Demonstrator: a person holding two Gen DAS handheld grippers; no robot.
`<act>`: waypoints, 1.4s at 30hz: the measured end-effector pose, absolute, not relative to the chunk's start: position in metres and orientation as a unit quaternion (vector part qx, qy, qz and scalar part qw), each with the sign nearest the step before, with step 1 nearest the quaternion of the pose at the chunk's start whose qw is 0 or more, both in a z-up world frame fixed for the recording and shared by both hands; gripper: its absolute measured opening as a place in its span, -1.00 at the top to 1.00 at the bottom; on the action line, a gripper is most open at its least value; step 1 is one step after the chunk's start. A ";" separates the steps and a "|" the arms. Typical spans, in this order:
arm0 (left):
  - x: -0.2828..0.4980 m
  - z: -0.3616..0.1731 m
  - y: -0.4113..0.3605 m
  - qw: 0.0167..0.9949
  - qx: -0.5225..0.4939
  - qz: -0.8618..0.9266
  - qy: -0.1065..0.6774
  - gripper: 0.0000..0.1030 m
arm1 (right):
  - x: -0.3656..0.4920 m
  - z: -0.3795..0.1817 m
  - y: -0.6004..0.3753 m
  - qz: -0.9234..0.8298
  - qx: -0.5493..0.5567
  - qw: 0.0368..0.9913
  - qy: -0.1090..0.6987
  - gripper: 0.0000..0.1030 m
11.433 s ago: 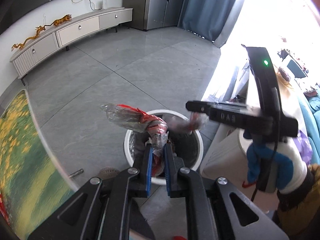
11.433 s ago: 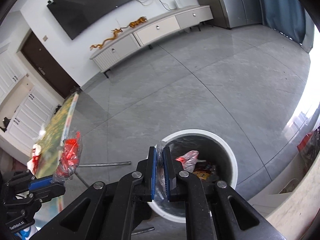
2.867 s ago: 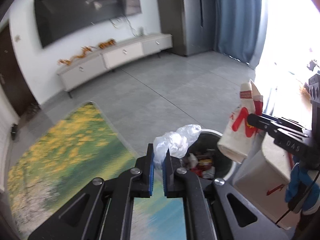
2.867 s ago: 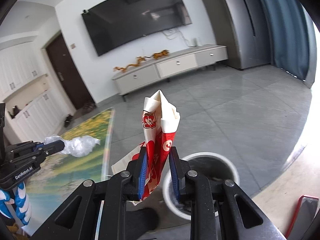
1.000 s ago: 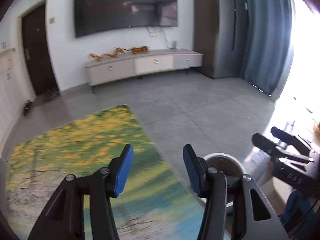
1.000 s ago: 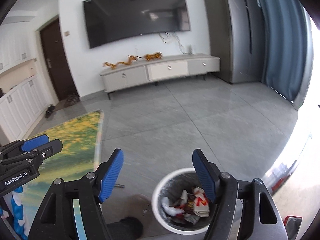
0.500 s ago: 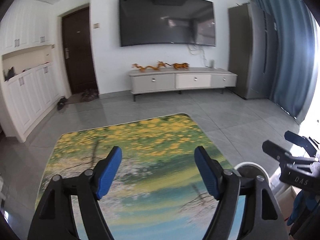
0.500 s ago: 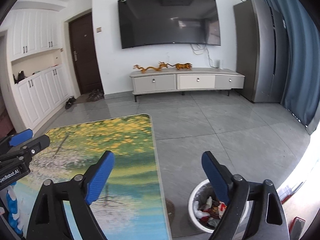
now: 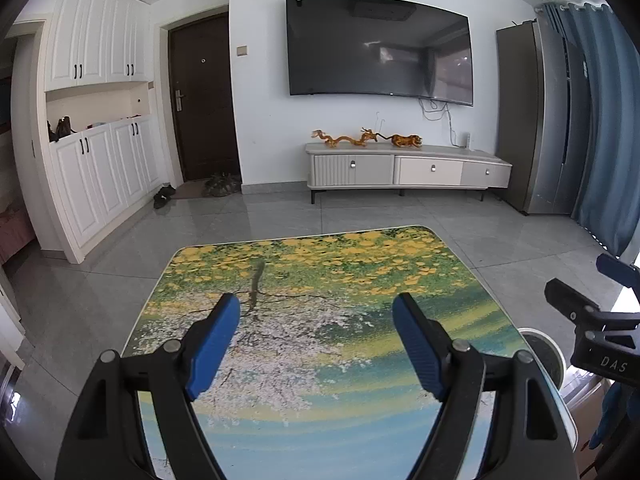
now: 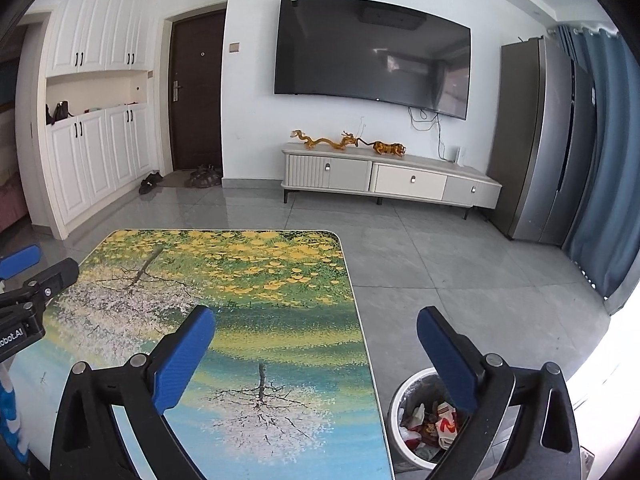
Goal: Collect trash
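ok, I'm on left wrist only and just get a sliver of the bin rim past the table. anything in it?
Observer: Yes. The right wrist view looks down into the trash bin: crumpled wrappers, mostly red and white, lie at the bottom.
Operator: and the right gripper, carrying anything? I only see its side.
Observer: No. The right gripper has nothing between its jaws, which are opening wide; one blue pad is over the table, the other over the bin.
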State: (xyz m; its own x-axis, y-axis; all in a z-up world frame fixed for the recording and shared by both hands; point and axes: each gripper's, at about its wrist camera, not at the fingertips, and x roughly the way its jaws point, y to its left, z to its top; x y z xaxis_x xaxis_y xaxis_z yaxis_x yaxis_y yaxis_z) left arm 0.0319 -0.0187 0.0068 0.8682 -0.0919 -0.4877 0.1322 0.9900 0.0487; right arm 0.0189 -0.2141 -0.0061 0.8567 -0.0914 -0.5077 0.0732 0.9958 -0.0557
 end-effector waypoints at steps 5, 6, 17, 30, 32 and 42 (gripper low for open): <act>0.025 0.006 -0.016 0.968 0.041 -0.048 0.245 -0.53 | 0.016 -0.010 -0.213 -0.058 -0.018 0.964 0.261 -0.99; 0.025 0.006 -0.016 0.968 0.041 -0.047 0.245 -0.54 | 0.013 -0.011 -0.214 -0.063 -0.018 0.964 0.258 -0.99; 0.016 0.007 -0.022 0.972 0.047 -0.040 0.226 -0.57 | 0.002 -0.012 -0.224 -0.097 -0.014 0.968 0.229 -1.00; 0.019 0.001 -0.021 0.972 0.042 -0.037 0.227 -0.58 | 0.001 -0.014 -0.221 -0.103 -0.027 0.971 0.213 -1.00; 0.021 -0.002 -0.021 0.971 0.042 -0.037 0.231 -0.58 | 0.003 -0.016 -0.222 -0.102 -0.027 0.971 0.215 -1.00; 0.025 -0.011 -0.023 0.969 0.046 -0.038 0.239 -0.58 | 0.007 -0.022 -0.226 -0.103 -0.024 0.970 0.221 -1.00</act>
State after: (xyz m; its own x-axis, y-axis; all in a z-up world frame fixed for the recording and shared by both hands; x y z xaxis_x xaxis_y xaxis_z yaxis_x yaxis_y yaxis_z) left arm 0.0248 -0.0230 -0.0106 0.8828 -0.0521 -0.4669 0.0960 0.9929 0.0708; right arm 0.0074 -0.2263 -0.0225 0.8811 -0.2112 -0.4231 0.1897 0.9774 -0.0928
